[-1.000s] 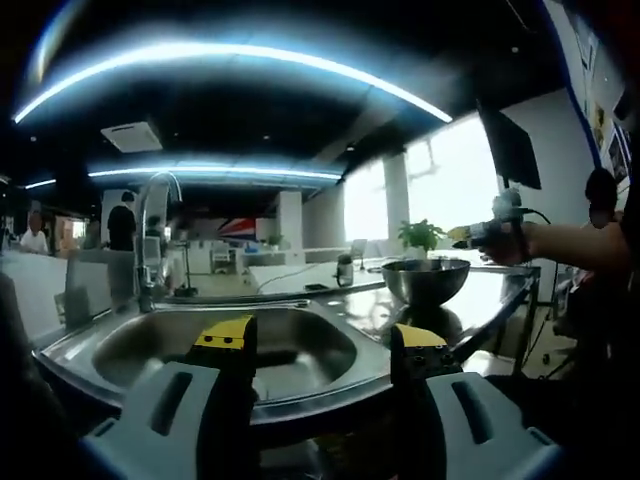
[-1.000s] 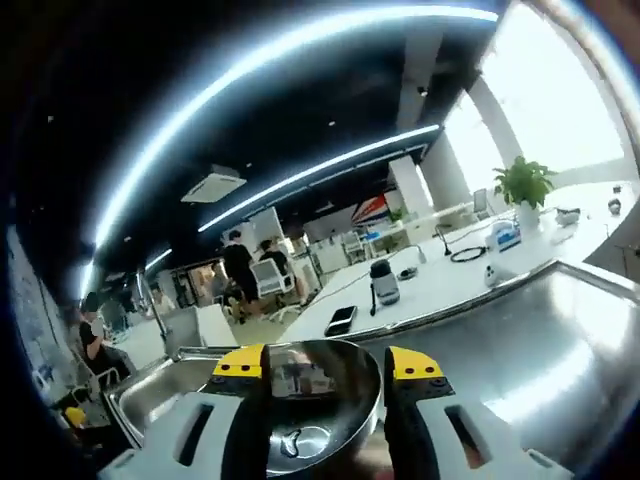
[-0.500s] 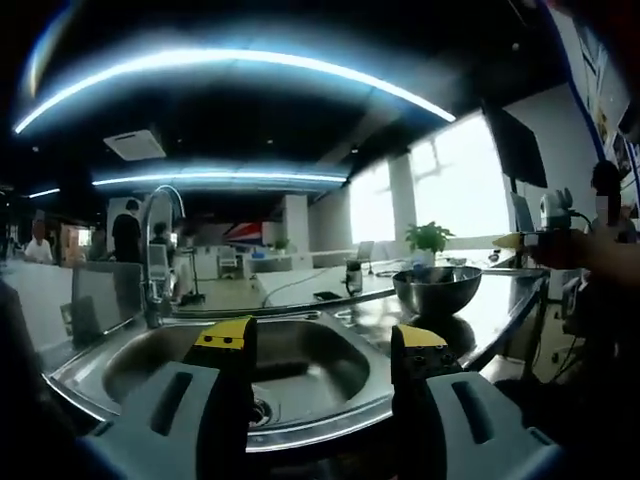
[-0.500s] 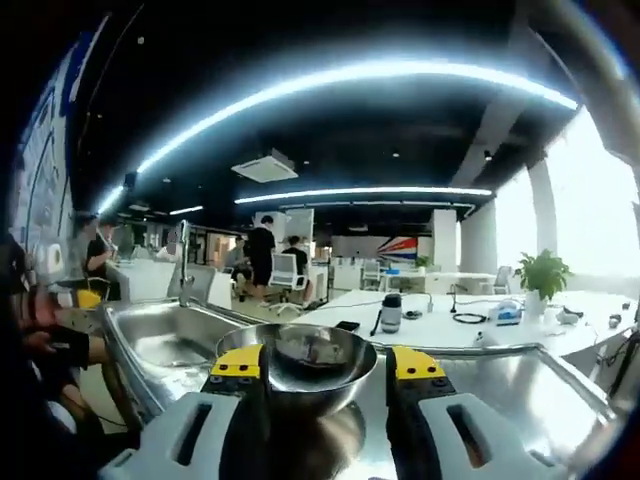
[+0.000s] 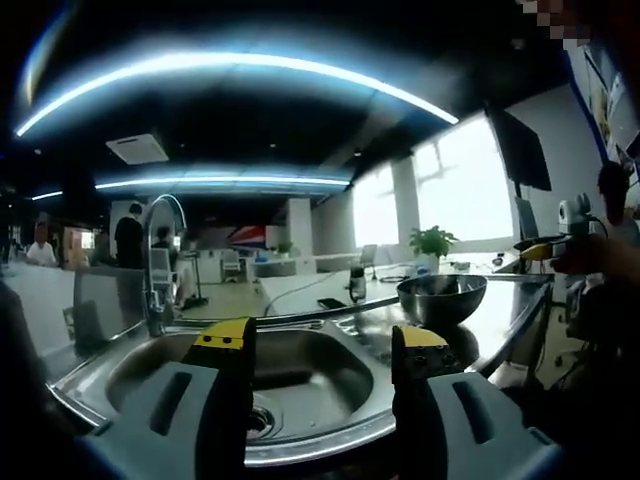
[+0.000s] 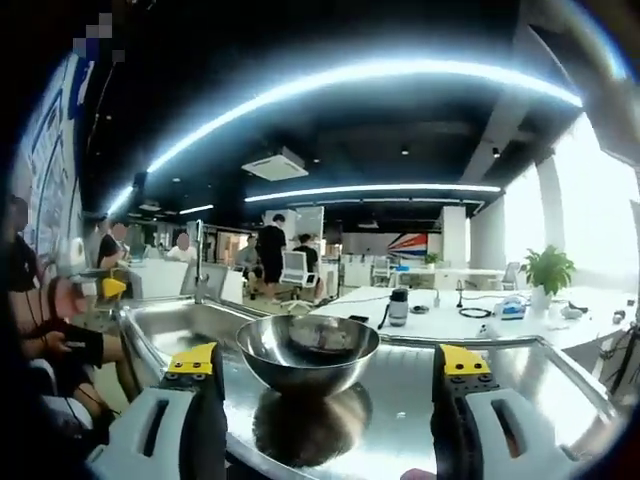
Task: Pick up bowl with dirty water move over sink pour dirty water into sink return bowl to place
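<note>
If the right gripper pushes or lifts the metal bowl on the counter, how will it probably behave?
The metal bowl looks polished and mirror-smooth, so it may slip between the fingers. Its rounded underside narrows to a small base, so a push near the rim could rock or tip it. The shiny steel counter beneath probably lets it slide easily.

Open-plan office around me, long white desks (image 6: 470,300), office chairs (image 6: 295,268), ceiling light strips (image 5: 230,65), my steel sink counter (image 6: 560,375) with faucet (image 5: 155,250)

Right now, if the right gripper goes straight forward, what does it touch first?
Most likely the metal bowl, which stands on the steel counter straight ahead of the open right gripper, centred between its jaws. How far off it is I cannot judge.
</note>
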Demonstrator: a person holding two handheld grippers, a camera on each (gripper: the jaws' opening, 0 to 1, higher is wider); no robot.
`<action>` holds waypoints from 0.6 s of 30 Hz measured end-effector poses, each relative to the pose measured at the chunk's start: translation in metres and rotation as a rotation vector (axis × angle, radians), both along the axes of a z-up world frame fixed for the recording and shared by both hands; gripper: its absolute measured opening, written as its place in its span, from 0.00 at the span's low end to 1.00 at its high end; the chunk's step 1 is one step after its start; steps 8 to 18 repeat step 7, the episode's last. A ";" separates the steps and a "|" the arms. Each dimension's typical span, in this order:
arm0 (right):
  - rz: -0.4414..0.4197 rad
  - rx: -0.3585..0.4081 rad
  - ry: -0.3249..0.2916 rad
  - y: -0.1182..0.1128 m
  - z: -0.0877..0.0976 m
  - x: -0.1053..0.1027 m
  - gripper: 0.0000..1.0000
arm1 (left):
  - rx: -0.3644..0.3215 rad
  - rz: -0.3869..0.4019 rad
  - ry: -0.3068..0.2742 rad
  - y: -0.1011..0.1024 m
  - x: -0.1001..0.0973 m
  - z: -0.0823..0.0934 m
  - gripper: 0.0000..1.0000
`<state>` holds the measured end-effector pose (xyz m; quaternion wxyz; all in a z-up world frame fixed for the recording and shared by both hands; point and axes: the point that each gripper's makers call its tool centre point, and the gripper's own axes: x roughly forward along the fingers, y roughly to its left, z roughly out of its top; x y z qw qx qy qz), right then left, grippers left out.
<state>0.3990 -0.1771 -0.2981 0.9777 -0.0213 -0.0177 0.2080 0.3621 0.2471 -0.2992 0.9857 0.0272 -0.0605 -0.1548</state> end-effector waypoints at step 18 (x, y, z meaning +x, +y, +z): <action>0.002 -0.076 0.032 0.000 -0.009 -0.007 0.87 | -0.019 -0.010 0.010 -0.003 -0.001 0.000 0.57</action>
